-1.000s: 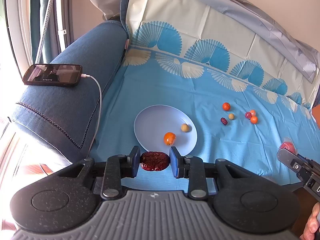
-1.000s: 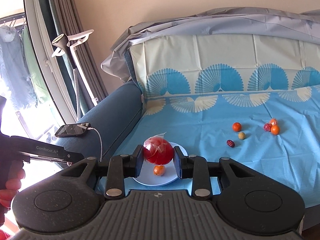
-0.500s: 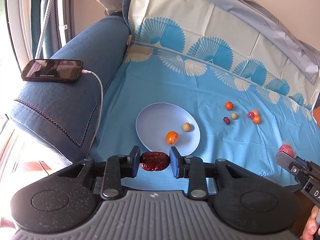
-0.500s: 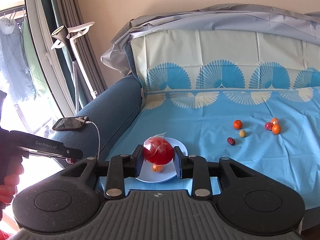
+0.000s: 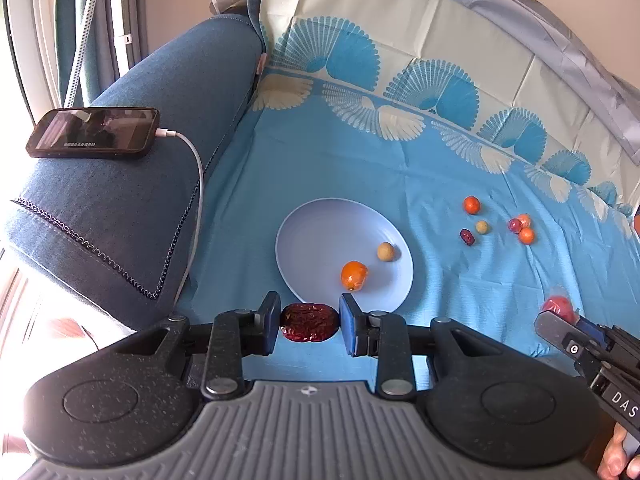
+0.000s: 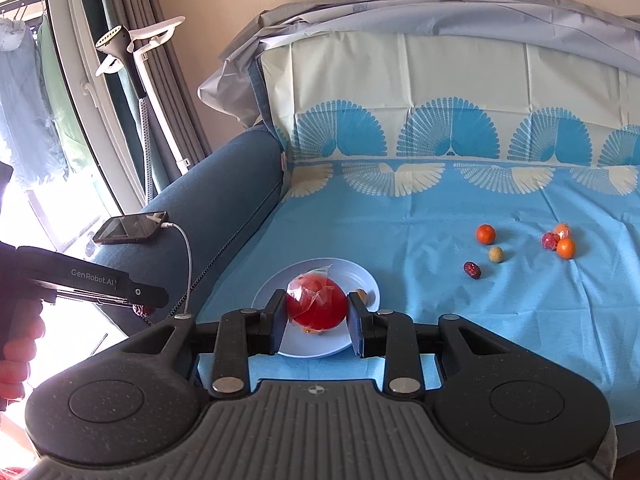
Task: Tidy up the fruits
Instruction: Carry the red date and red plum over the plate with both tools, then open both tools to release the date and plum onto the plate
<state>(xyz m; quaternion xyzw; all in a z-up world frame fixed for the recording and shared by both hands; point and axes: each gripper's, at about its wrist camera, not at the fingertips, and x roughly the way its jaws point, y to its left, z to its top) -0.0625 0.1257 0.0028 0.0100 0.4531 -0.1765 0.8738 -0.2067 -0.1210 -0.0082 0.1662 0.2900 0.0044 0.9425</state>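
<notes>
Fingers of both grippers are closed on fruit above a sofa covered by a blue cloth (image 5: pixel 360 168). Near its front edge lies a pale blue plate (image 5: pixel 320 236) carrying an orange fruit (image 5: pixel 354 275) and a tan one (image 5: pixel 387 251). Right gripper (image 6: pixel 317 311) clamps a plastic-wrapped red fruit (image 6: pixel 316 307) over the plate; left gripper (image 5: pixel 309 322) pinches a wrinkled red date (image 5: pixel 309 322) just short of the plate's near rim

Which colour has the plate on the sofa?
The plate is pale blue; the left wrist view shows it best.

Bare plate (image 5: pixel 320 240) left half; orange (image 5: pixel 354 275) blocks right.
</notes>
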